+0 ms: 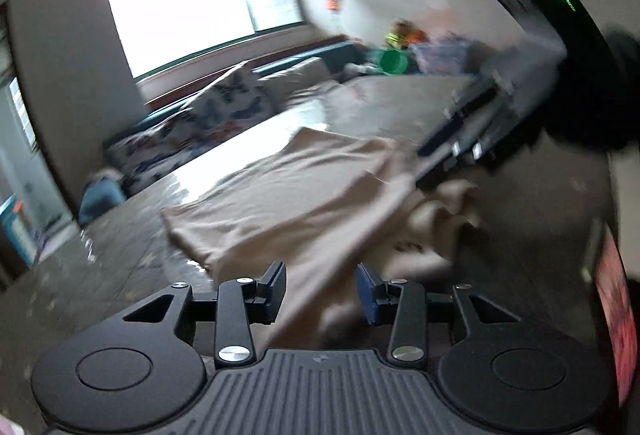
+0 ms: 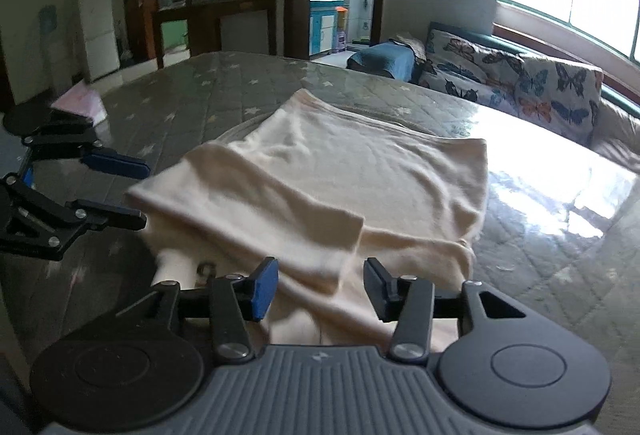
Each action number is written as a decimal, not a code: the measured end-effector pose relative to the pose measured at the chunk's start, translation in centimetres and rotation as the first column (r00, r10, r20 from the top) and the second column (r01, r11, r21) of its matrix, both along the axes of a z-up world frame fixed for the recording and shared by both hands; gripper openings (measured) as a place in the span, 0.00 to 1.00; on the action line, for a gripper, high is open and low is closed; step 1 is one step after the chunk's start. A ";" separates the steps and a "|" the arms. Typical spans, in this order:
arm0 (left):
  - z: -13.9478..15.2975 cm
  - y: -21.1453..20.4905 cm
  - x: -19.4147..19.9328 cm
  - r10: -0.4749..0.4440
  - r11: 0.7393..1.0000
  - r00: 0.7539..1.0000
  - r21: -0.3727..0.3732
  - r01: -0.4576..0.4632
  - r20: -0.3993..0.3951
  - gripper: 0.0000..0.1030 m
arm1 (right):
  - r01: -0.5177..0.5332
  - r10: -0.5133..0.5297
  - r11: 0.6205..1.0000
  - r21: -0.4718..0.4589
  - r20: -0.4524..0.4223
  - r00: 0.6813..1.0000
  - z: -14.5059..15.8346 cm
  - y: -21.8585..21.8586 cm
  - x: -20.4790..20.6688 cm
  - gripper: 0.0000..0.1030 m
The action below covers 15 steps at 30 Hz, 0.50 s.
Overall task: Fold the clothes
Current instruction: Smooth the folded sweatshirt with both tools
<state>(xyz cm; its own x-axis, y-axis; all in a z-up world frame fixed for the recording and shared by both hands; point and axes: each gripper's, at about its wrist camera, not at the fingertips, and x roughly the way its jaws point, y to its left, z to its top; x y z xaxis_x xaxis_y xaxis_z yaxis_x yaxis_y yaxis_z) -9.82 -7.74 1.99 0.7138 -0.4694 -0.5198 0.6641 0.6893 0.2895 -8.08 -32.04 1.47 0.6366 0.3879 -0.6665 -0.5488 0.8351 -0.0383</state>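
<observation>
A cream garment (image 1: 280, 195) (image 2: 340, 175) lies folded over on the quilted, glass-topped table (image 2: 200, 95), with one flap doubled across its near part. My left gripper (image 1: 320, 271) is open at the garment's near edge, cloth lying loose between its fingers. In the right wrist view the left gripper (image 2: 142, 193) stands at the garment's left edge, jaws apart. My right gripper (image 2: 320, 271) is open too, with the fold's near edge between its blue pads and no pad pressing. In the blurred left wrist view the right gripper (image 1: 420, 165) hangs over the garment's far right corner.
A sofa with butterfly-print cushions (image 2: 520, 83) (image 1: 224, 107) runs along the window side of the table. A pink item (image 2: 80, 101) lies at the table's far left corner. A green bucket (image 1: 394, 61) and toys sit beyond the far end.
</observation>
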 end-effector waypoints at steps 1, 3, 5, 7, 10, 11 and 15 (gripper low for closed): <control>-0.3 -0.2 -0.4 -0.024 0.999 1.000 0.024 0.024 0.006 0.41 | -0.009 0.009 1.000 -0.014 0.002 1.000 0.1 -0.2 -0.5 0.51; -0.9 -0.7 -1.2 -0.069 0.995 0.997 0.069 0.068 0.015 0.41 | -0.025 0.025 0.999 -0.037 0.003 1.000 0.4 -0.7 -1.5 0.52; -1.5 -1.1 -1.5 -0.100 0.990 0.995 0.100 0.098 0.019 0.41 | -0.028 0.027 0.998 -0.048 -0.006 1.000 0.3 -1.2 -2.2 0.55; -2.0 -1.7 -1.6 -0.128 0.985 0.992 0.124 0.124 0.023 0.41 | -0.023 0.022 0.998 -0.055 -0.013 1.000 0.2 -1.6 -2.8 0.56; -2.6 -2.4 -1.7 -0.163 0.976 0.986 0.150 0.156 0.035 0.40 | -0.007 0.006 0.998 -0.056 -0.021 1.000 -0.1 -2.1 -3.2 0.57; -2.7 -2.6 -1.6 -0.172 0.974 0.984 0.155 0.164 0.040 0.40 | -0.005 0.004 0.998 -0.058 -0.021 1.000 -0.2 -2.3 -3.3 0.57; -3.1 -3.1 -1.5 -0.196 0.967 0.979 0.174 0.184 0.056 0.31 | -0.007 0.006 0.997 -0.075 -0.012 1.000 -0.3 -2.5 -3.6 0.62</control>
<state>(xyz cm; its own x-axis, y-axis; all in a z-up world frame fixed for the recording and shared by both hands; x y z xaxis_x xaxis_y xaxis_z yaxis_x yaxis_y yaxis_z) -11.33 -10.87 -1.14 0.6584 -0.5113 -0.5523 0.7513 0.4903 0.4417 -11.72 -34.58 1.14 0.6262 0.3406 -0.7014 -0.5549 0.8266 -0.0941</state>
